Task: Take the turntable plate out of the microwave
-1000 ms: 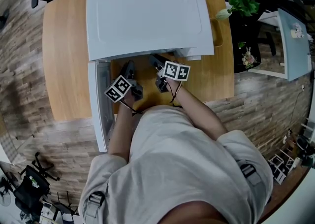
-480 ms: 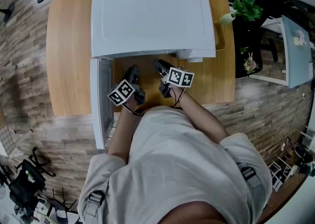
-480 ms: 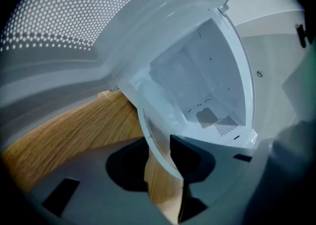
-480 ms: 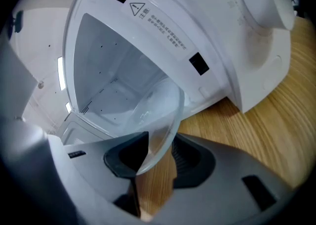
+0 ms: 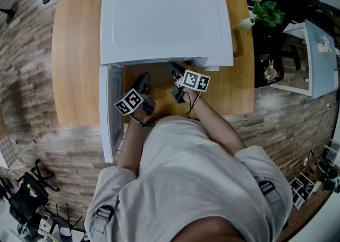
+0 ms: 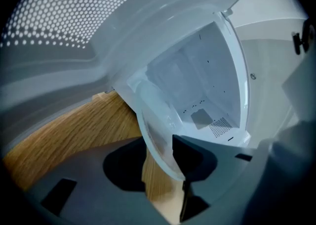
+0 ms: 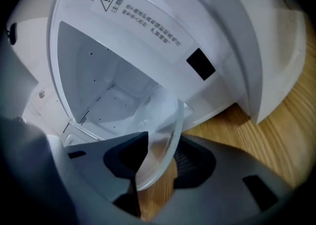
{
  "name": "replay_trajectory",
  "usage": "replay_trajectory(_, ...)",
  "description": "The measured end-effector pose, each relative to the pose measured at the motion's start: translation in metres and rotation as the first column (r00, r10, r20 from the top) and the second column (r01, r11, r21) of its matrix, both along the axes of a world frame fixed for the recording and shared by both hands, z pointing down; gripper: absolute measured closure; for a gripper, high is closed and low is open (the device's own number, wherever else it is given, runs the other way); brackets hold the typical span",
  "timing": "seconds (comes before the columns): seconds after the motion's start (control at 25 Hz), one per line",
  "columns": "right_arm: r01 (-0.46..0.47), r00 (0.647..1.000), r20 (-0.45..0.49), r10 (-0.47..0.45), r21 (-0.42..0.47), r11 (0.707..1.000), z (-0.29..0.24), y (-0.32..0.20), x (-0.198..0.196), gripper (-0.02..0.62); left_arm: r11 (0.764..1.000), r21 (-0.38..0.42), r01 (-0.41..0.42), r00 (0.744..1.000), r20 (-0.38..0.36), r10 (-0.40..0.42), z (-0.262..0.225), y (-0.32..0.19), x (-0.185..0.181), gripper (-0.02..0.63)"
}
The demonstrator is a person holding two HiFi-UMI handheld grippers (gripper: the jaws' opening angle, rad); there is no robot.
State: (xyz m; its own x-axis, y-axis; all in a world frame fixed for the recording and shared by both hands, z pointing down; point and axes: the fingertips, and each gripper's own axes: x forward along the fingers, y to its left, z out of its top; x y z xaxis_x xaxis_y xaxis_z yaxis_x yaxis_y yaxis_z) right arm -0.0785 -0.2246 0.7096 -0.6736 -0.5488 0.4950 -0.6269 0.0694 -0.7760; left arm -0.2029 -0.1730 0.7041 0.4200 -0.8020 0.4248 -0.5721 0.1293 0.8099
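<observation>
So the white box-shaped microwave sits on a rounded wooden table. Its door is swung wide open on the left, sticking out toward the person in the grey shirt. The clear round glass turntable plate is tilted, partway out of the opening. Its near rim is over the bare wood just in front, and the far part is still at the mouth of the cavity.

The left gripper has that rim between its jaws. They've just been opening a bit, but the glass looks like it's against both pads. The door with its dotted mesh is just beside this gripper, so that side is tight.

The right gripper is clamped on the plate's opposite edge, under the frame's warning label.

A green leafy plant stands off the table's right side, well apart.
</observation>
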Motion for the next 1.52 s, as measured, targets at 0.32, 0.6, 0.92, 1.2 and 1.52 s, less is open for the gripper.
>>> replay_trajectory(0.32,0.026,1.0,-0.005,-0.026,0.015,1.0,-0.001,0.003,-0.001,0.439,0.999,0.03,0.026,0.999,0.026,-0.027,-0.001,-0.027,-0.01,0.372)
replay_trajectory(0.6,0.033,0.999,-0.019,-0.032,0.024,0.999,-0.004,0.004,0.007,0.442,1.0,0.011,0.01,1.0,-0.003,-0.01,0.002,-0.023,-0.004,0.451)
replay_trajectory(0.92,0.051,0.998,-0.025,-0.05,0.025,0.998,-0.008,0.018,0.009,0.442,1.0,0.001,0.015,1.0,-0.006,-0.015,-0.001,-0.007,-0.001,0.449)
replay_trajectory(1.2,0.067,0.997,-0.033,-0.066,0.034,0.997,-0.004,0.02,0.01,0.422,1.0,0.014,0.012,1.0,0.006,-0.012,0.001,-0.002,-0.002,0.453)
replay_trajectory(1.52,0.019,1.0,0.006,-0.019,0.028,0.999,0.001,-0.004,0.008,0.397,0.996,0.074,-0.057,0.997,0.047,0.054,-0.007,-0.019,0.0,0.391)
